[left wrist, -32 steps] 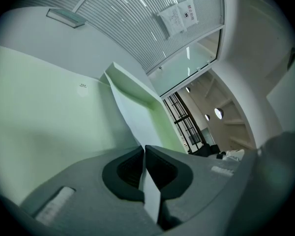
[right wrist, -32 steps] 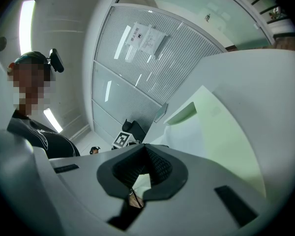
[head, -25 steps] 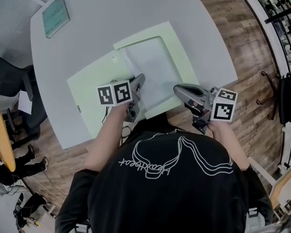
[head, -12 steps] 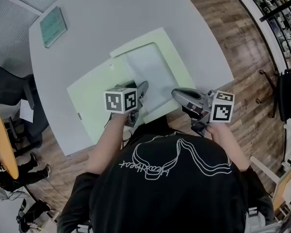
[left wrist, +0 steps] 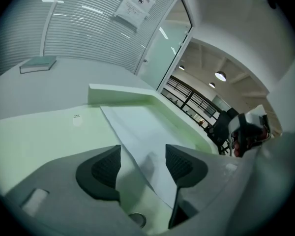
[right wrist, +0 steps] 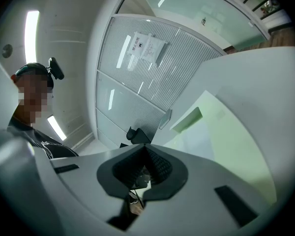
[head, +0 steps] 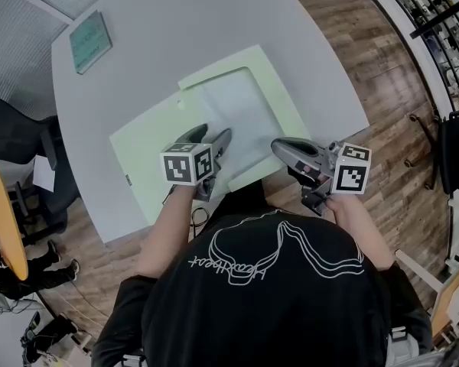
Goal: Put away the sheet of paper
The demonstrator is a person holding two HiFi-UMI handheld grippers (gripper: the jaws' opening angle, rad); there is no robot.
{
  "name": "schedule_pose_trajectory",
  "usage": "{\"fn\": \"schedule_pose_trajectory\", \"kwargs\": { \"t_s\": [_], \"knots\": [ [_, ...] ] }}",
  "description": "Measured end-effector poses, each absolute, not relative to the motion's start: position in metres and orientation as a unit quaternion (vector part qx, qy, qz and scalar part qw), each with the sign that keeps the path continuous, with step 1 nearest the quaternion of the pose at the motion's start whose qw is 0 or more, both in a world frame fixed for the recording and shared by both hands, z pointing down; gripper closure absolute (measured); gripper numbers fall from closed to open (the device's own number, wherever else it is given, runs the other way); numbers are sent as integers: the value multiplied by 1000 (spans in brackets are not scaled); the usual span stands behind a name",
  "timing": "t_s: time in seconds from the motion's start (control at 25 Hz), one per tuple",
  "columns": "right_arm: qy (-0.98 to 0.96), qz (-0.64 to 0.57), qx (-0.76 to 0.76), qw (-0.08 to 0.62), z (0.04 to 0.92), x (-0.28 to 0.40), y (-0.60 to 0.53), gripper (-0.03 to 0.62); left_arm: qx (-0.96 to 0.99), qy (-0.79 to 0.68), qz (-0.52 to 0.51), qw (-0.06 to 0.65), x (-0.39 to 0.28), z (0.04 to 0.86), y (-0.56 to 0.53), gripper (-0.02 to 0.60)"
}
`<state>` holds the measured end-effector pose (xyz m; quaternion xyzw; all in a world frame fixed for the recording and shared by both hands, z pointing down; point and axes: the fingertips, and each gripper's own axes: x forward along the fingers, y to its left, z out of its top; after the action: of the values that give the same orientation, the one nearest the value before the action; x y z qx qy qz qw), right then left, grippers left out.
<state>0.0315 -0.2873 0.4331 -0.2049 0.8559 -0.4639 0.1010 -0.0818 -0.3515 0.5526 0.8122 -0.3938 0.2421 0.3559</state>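
Two fingers of your left gripper (left wrist: pixel 142 163) stand apart astride the near corner of the sheet of paper (left wrist: pixel 137 127), likely ready to pinch it. The sheet lies in the open green folder (head: pixel 149 159) on the counter (head: pixel 176 29). Your right gripper (right wrist: pixel 145 168) hangs aside, fingers together, empty.

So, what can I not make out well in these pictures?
- Head view: the left gripper covers part of the near edge of the sheet of paper.
- Head view: the print on the teal book is too small to read.
- Right gripper view: the wall notice is too small to read, and the right gripper hides with its own body what lies below it.
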Motion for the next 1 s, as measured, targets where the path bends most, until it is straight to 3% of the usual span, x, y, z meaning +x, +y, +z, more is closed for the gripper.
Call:
{"fn": "schedule_pose_trajectory", "kwargs": {
  "t_s": [0.32,0.64,0.8,1.0],
  "knots": [
    [879,-407,-234,80,417,43,-273,585,829,-398,129,371,-105,497,-339,313],
    [921,-305,-234,63,371,40,-243,585,900,-318,60,294,-87,407,-284,327],
    [936,-274,-211,70,349,32,-227,585,918,-286,12,275,-72,364,-254,396],
    [945,-251,-198,76,323,31,-205,585,933,-276,-3,229,-57,322,-218,537]
  ]
}}
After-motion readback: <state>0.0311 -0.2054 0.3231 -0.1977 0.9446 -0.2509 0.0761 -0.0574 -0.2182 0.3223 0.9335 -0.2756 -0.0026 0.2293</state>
